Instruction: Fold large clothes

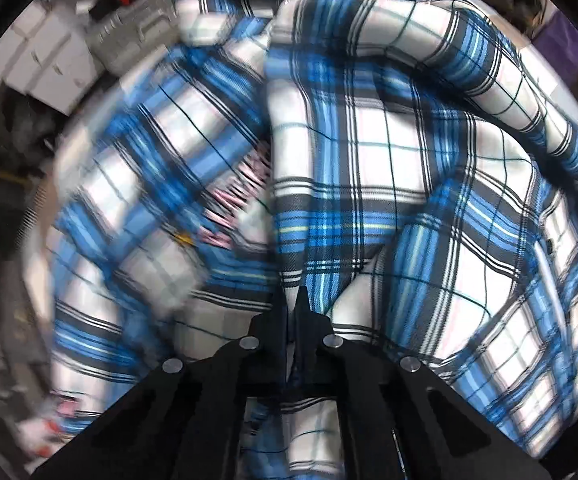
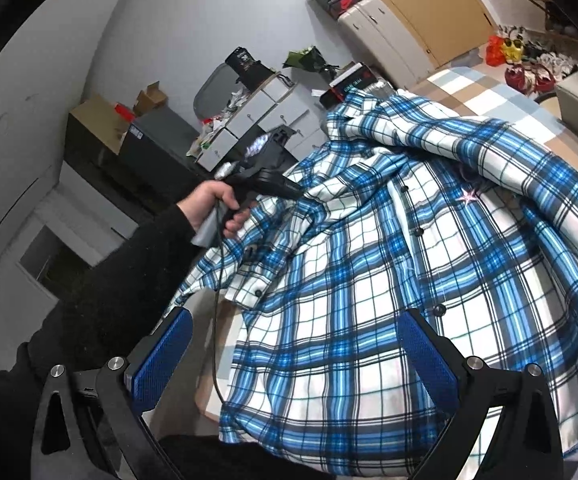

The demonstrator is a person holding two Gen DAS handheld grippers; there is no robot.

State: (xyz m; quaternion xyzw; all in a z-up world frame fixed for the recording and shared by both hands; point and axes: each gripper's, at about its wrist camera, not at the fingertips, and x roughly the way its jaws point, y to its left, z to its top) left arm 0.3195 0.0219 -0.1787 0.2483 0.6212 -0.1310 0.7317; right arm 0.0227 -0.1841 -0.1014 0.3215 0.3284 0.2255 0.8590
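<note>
Blue, white and black plaid cloth fills both views: a large button-front shirt (image 2: 389, 280) lies spread and rumpled over a surface covered in a beige and pale blue check (image 2: 489, 88); whether that is a bed or a tabletop cannot be told. A small pink star emblem (image 2: 469, 197) sits on the shirt's chest, beside the row of dark buttons.

The left gripper (image 1: 293, 300) points steeply down into the shirt, its jaws pressed together on a raised fold of the plaid fabric, which rises in a ridge just ahead of the tips. From the right wrist view, a hand (image 2: 213, 210) in a black sleeve grips that tool's handle at the shirt's left edge.

The right gripper (image 2: 293, 344) hovers above the shirt's lower hem, its blue-padded jaws spread wide with nothing between them.
</note>
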